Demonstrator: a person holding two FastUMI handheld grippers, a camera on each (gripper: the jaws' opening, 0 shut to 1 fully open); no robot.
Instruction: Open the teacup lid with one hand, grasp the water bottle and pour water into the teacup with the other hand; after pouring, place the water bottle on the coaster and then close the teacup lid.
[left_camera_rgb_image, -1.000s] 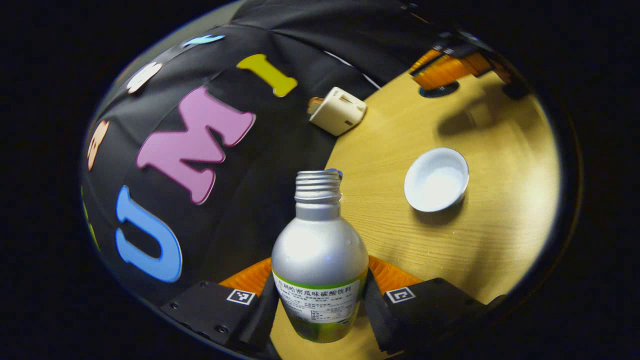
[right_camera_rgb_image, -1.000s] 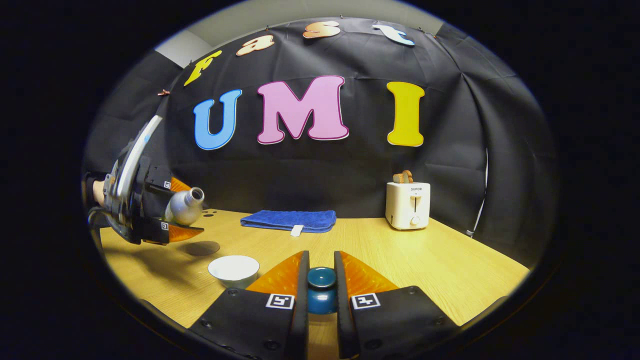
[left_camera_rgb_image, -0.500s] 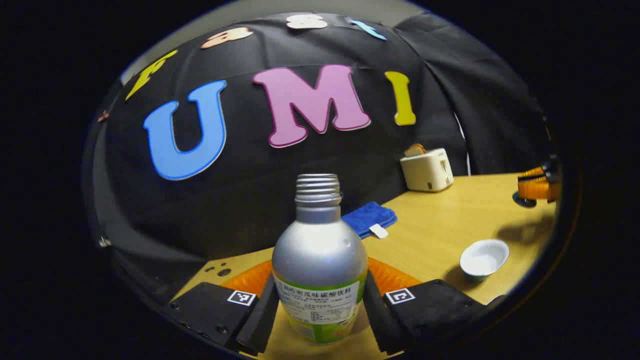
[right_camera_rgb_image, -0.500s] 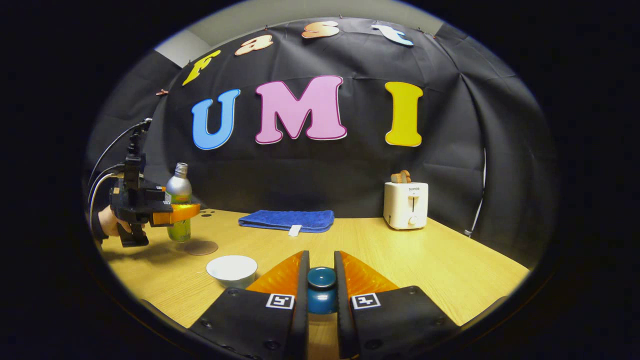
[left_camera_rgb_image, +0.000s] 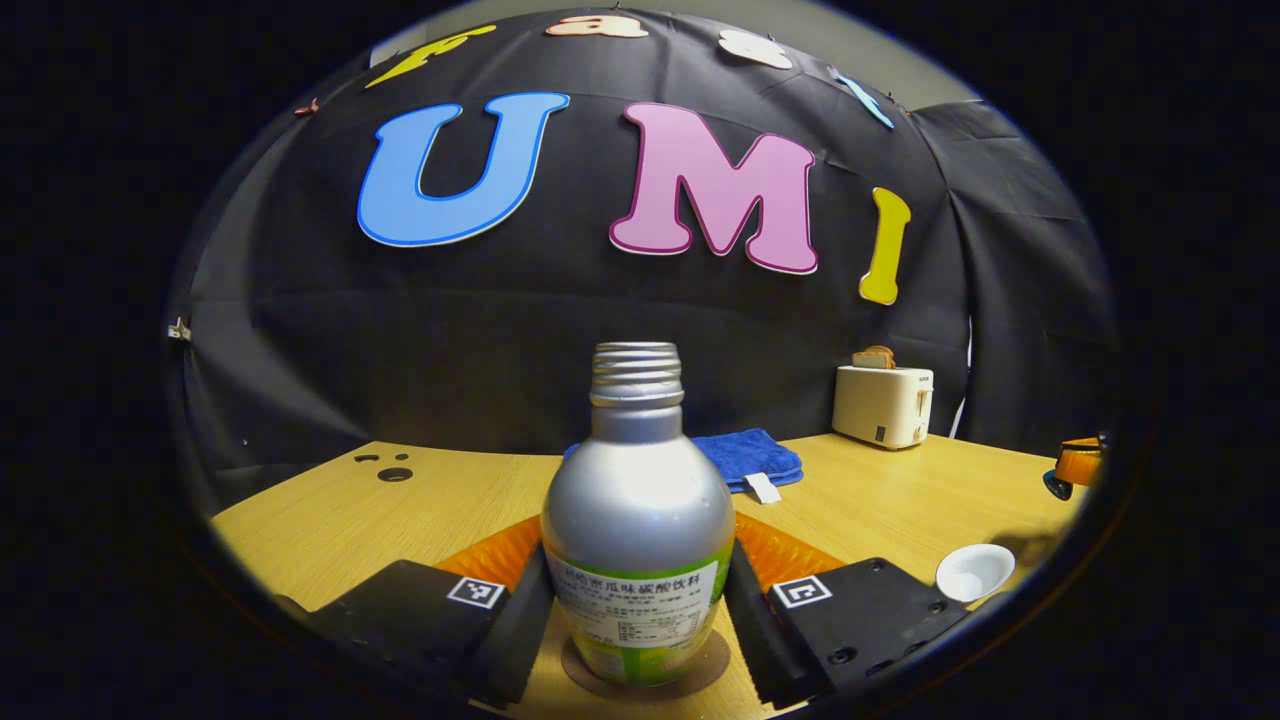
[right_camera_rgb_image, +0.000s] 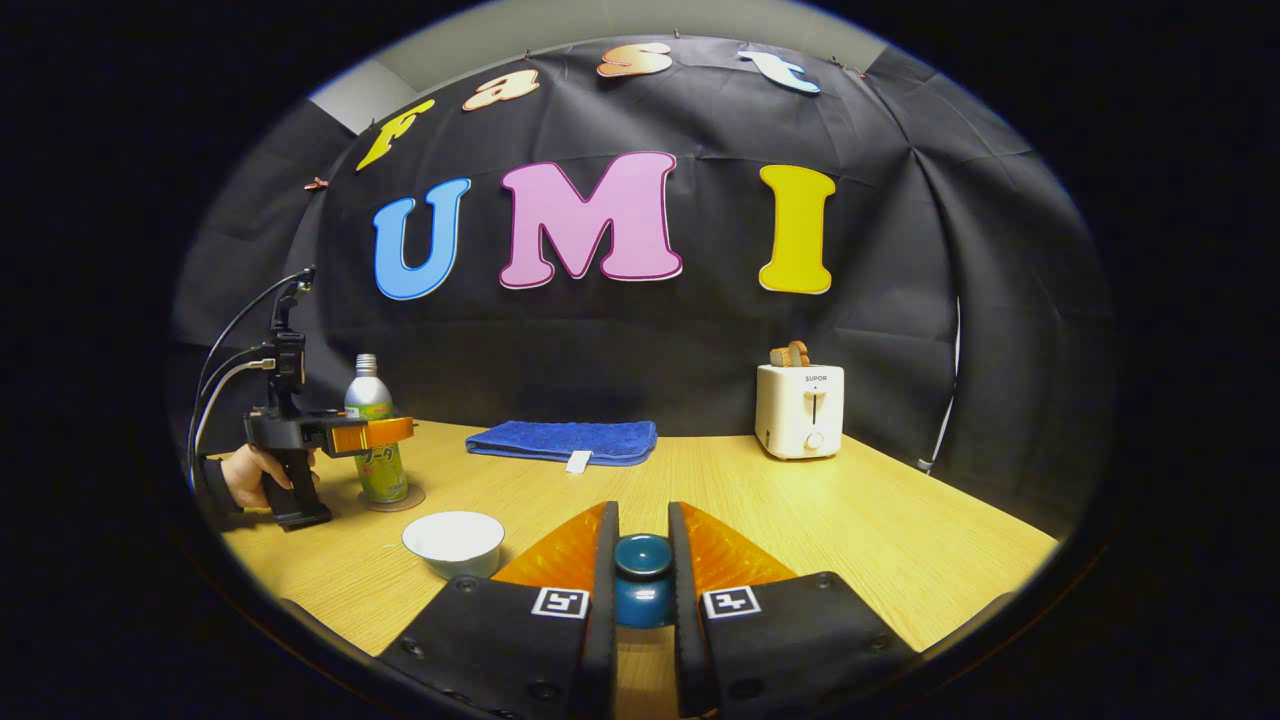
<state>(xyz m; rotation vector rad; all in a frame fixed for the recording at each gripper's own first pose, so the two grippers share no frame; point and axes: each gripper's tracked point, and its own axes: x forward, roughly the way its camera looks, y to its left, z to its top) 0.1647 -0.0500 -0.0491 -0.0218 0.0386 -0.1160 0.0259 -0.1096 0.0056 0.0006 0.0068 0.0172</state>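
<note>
Wooden table (right_camera_rgb_image: 900, 530) in a booth with black cloth wall behind. Blue towel (right_camera_rgb_image: 565, 441) and white toaster (right_camera_rgb_image: 800, 411) sit at the back edge.

Left gripper (left_camera_rgb_image: 640, 610): both fingers clamped on the water bottle (left_camera_rgb_image: 638, 520), which is upright, uncapped, its base on the round brown coaster (left_camera_rgb_image: 640, 675). Right gripper view: same bottle (right_camera_rgb_image: 377, 440) on the coaster (right_camera_rgb_image: 395, 500), a hand (right_camera_rgb_image: 245, 475) on the gripper's handle.

Right gripper (right_camera_rgb_image: 642, 590): fingers narrow, pinching the knob of the dark blue teacup lid (right_camera_rgb_image: 642, 575), held off the table.

White teacup (right_camera_rgb_image: 453, 541) uncovered, standing near the coaster, between the two grippers.
</note>
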